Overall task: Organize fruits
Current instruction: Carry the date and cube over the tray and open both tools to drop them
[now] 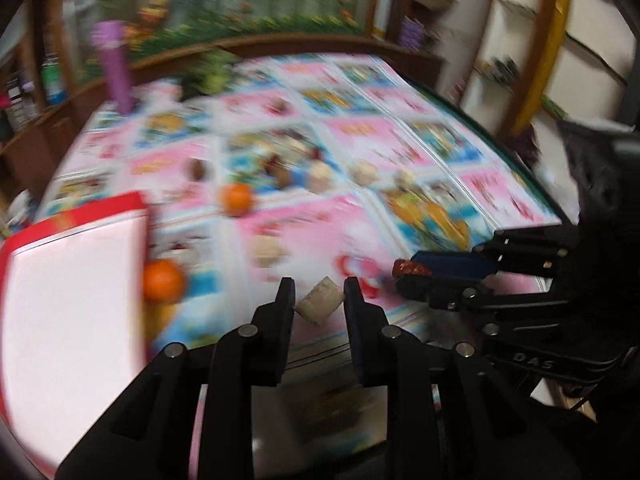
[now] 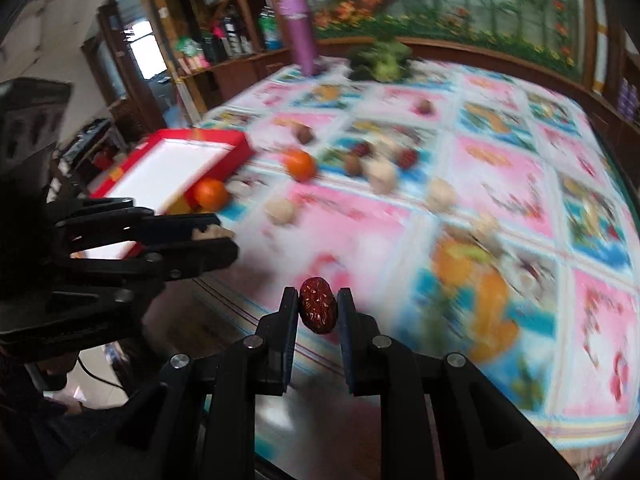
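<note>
Both grippers carry a small fruit above the near edge of the surface, with the red box as the likely drop-off.

The left gripper [image 1: 319, 300] has its jaws clenched on a pale, blocky piece [image 1: 320, 300]; the right gripper [image 2: 318, 311] has its jaws clenched on a wrinkled red date [image 2: 318, 311], pinched across its narrow sides so that it stands on end and cannot roll out. Both are lifted clear of the patterned cloth [image 2: 500, 168], judging by the blur below them. The red box [image 1: 72, 280] sits at the left edge, white inside and seemingly bare, with one orange [image 1: 163, 280] touching its wall and another orange [image 1: 237, 199] just beyond. More pale and brown pieces lie scattered mid-surface, still unsorted.
</note>
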A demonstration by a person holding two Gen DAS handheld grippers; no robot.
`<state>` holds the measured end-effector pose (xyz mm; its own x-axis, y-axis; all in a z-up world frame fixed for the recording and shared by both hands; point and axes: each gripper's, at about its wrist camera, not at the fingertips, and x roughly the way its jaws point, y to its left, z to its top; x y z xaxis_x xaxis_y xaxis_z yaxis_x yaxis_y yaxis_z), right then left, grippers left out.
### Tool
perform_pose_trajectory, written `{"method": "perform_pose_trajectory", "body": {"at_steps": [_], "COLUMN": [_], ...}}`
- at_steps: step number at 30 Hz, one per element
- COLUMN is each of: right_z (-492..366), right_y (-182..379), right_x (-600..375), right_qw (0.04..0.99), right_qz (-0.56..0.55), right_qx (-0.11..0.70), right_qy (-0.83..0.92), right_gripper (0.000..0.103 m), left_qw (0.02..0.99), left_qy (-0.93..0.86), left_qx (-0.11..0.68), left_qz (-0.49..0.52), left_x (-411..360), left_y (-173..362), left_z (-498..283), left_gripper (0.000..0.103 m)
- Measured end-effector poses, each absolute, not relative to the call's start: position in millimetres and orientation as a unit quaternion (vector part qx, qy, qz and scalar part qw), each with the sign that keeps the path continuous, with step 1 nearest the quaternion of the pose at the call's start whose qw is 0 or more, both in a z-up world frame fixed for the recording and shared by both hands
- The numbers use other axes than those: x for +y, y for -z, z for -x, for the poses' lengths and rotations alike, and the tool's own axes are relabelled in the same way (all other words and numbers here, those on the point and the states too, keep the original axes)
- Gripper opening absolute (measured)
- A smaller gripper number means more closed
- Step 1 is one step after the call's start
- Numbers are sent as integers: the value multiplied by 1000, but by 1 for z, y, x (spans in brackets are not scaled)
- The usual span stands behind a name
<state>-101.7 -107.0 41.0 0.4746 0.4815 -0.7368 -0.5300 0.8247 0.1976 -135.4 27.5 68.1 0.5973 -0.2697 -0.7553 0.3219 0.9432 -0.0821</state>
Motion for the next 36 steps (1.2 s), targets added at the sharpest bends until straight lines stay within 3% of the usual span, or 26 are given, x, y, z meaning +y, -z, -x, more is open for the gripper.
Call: {"method": "perform_pose_trajectory", "body": {"at_steps": [6,13,21,36], "right_z": [88,84,93,96], "right_y": [-58,-53,-30,-29], "right_x": [-30,75,114,112], "right_qw": [834,787,767,777], "right_qz": [2,19,55,58], "right_qx": [410,430,462,454], "right_qy": [-369,-442,-441,-433], "right_gripper": [18,18,18,22], "left_qw": [926,911,887,875], "left_qy": [34,-76,-105,-124], "left_qx": [376,399,441,459], "left_qz": [22,67,88,89], "left_x": [121,205,234,240], "left_y": [-96,-71,-34,-29], "left_z": [162,172,175,174], "left_gripper": [26,27,27,31]}}
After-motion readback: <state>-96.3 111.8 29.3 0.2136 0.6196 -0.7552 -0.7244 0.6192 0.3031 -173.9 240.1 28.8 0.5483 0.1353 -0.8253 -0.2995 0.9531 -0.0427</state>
